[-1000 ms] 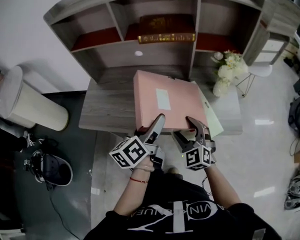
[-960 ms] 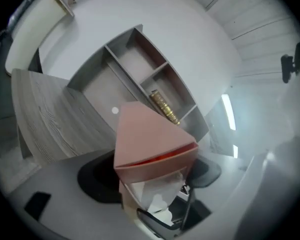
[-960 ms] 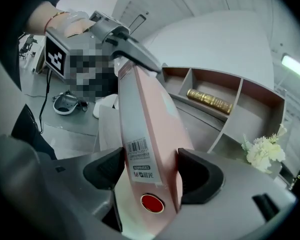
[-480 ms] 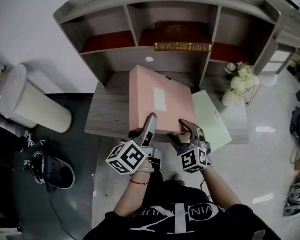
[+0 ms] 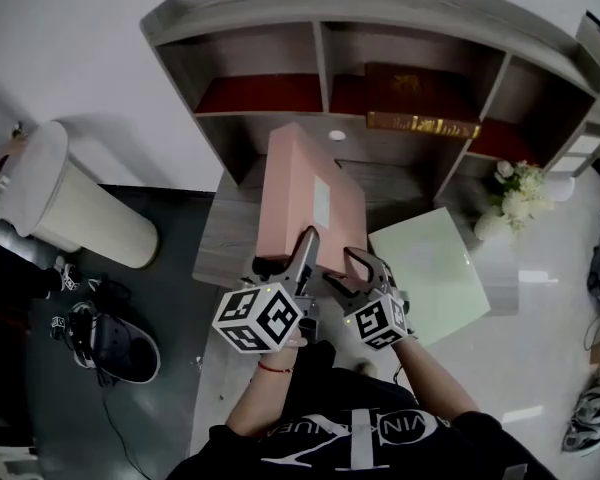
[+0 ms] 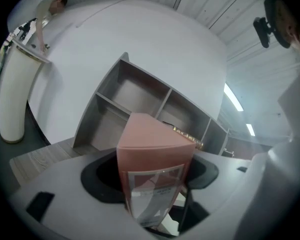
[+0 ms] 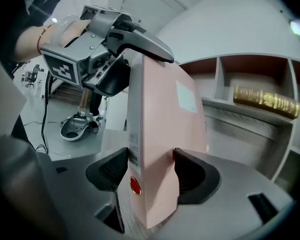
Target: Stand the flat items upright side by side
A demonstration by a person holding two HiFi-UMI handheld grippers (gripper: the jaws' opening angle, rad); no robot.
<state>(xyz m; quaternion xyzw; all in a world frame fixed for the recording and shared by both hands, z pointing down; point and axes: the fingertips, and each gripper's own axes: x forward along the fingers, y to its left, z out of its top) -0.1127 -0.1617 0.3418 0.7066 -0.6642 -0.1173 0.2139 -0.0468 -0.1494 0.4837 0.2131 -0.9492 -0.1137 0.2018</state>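
There are two flat boxes and two hand-held grippers. The left hand-held gripper (image 5: 302,253) and right hand-held gripper (image 5: 355,268), whose jaws have just been closing, both pinch the big pink cardboard box (image 5: 313,193). It is tipped up over the grey wooden counter (image 5: 230,243). The pale green flat box (image 5: 427,271) lies flat there. Only the right gripper view shows the pink box's red dot (image 7: 134,185).
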